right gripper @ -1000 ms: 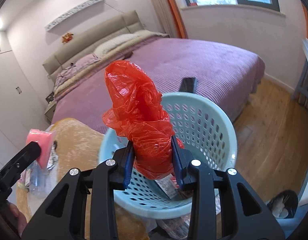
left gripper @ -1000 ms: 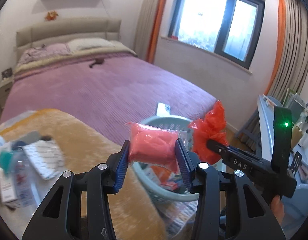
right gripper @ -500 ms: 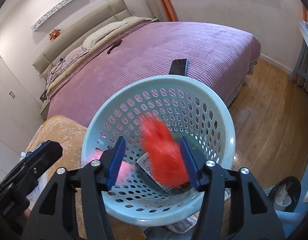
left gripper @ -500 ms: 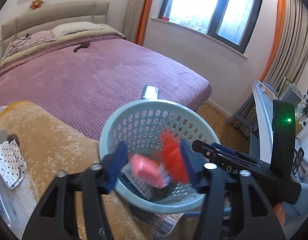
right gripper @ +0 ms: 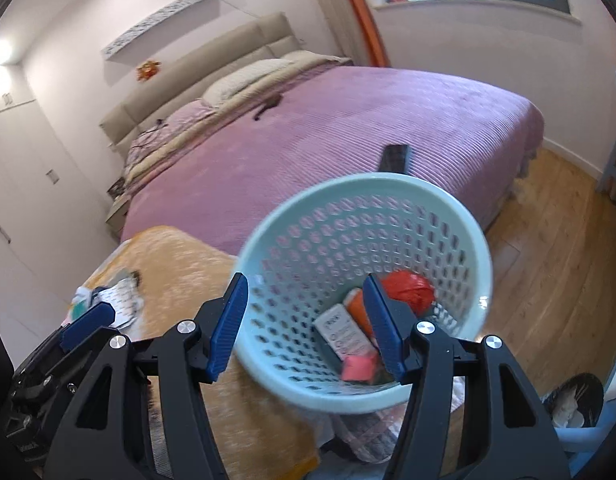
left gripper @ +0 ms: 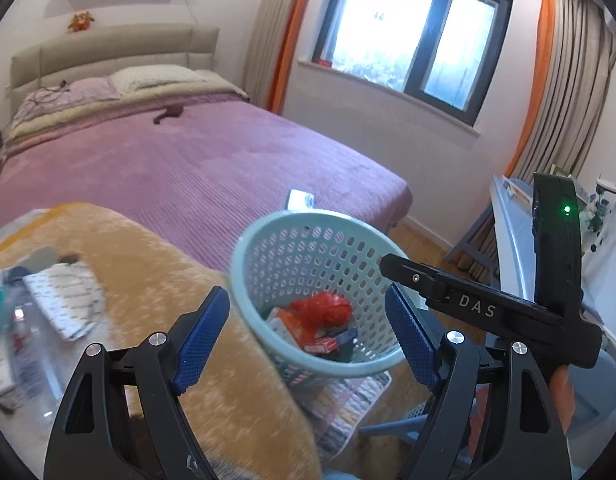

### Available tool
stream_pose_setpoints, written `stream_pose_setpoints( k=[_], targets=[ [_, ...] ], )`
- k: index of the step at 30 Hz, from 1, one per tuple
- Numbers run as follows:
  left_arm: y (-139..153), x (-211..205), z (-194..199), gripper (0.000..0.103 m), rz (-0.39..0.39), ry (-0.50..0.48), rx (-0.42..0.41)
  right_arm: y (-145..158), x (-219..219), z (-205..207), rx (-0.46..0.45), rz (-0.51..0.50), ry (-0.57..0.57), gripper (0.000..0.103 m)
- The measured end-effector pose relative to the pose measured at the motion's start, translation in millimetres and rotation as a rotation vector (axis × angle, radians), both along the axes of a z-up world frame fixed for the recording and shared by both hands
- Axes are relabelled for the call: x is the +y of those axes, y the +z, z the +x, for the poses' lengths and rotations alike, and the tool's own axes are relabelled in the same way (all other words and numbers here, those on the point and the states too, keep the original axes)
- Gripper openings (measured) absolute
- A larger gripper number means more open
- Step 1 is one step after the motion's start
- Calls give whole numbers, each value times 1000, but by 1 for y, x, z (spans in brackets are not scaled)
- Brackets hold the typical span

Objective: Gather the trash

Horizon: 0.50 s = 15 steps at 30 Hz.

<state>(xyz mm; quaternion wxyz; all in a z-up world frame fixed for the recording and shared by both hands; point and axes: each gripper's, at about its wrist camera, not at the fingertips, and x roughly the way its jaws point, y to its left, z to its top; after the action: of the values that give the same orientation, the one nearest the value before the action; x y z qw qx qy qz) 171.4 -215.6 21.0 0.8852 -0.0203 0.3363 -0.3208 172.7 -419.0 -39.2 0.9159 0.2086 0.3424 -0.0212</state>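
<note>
I am holding my left gripper [left gripper: 308, 332] above the near rim of the basket [left gripper: 299, 224], jaws spread wide, nothing between them. My right gripper [right gripper: 305, 322] is hovering over the same basket [right gripper: 464, 216], likewise wide open and gripping nothing. The red bag [right gripper: 412, 294] is lying in the basket bottom, the pink packet [right gripper: 358, 368] nearer me among boxes.

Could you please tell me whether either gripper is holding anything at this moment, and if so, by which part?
Nothing is held. The left gripper and right gripper are both open and empty; the crumpled red plastic bag lies inside the pale green perforated basket.
</note>
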Motion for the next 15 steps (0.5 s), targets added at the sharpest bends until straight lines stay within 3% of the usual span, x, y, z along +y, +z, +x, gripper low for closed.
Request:
stream_pose_setpoints(
  k=[8, 15],
  targets=[
    [31, 84, -29, 80, -85, 112, -72, 26, 69, -7, -60, -47, 130, 57],
    [40, 182, -40, 80, -98, 296, -97, 31, 136, -6, -84, -85, 253, 60]
  ],
)
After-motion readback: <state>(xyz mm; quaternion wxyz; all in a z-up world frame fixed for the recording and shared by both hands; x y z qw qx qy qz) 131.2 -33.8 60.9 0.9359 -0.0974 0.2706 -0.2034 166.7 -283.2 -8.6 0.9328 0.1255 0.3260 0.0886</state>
